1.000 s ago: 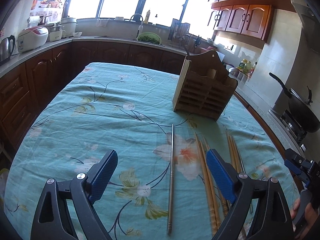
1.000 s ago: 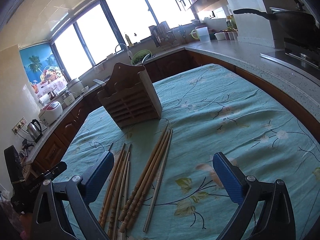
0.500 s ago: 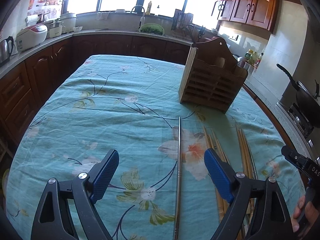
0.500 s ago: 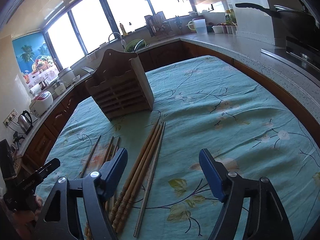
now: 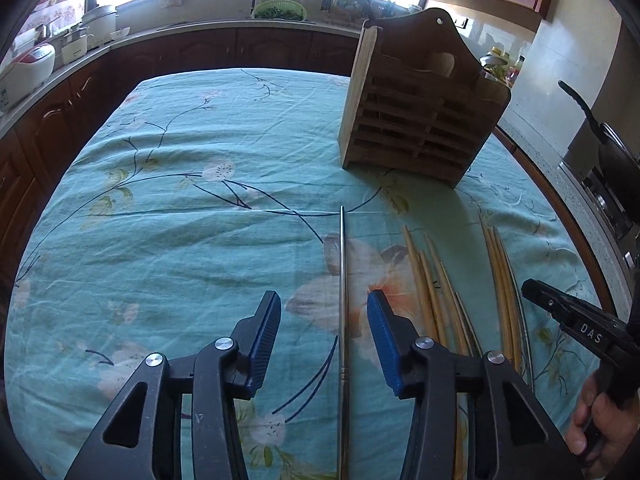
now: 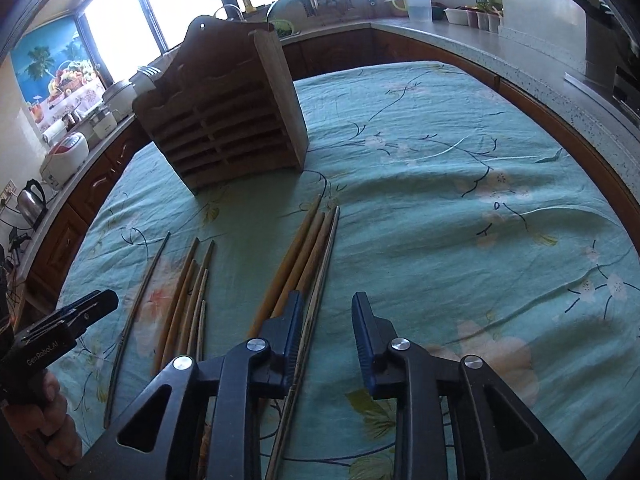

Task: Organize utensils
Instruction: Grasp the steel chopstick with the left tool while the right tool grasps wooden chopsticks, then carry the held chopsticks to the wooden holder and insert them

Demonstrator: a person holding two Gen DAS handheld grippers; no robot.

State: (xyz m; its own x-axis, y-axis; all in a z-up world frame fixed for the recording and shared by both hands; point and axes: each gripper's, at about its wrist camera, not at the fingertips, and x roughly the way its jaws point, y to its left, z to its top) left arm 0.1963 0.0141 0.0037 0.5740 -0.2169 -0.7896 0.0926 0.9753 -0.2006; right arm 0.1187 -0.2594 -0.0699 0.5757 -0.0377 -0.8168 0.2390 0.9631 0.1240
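Both grippers have dropped nearer the table since a second ago. The left gripper (jaws closing) now straddles the metal chopstick. The right gripper, jaws closing too, straddles the outermost chopstick.

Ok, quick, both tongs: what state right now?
Left tongs: closing around the metal chopstick, not gripping it.
Right tongs: closing, grey chopstick between, unpinched.

The tablecloth is soft, wrinkly matt cotton-looking fabric with a printed floral pattern. The metal chopstick is thin, smooth, shiny steel. The wooden chopsticks look like smooth bamboo with a light sheen. The utensil holder is raw-ish slatted wood, totally matt. Gripper pads are ribbed blue rubbery plastic on matt black plastic frames.
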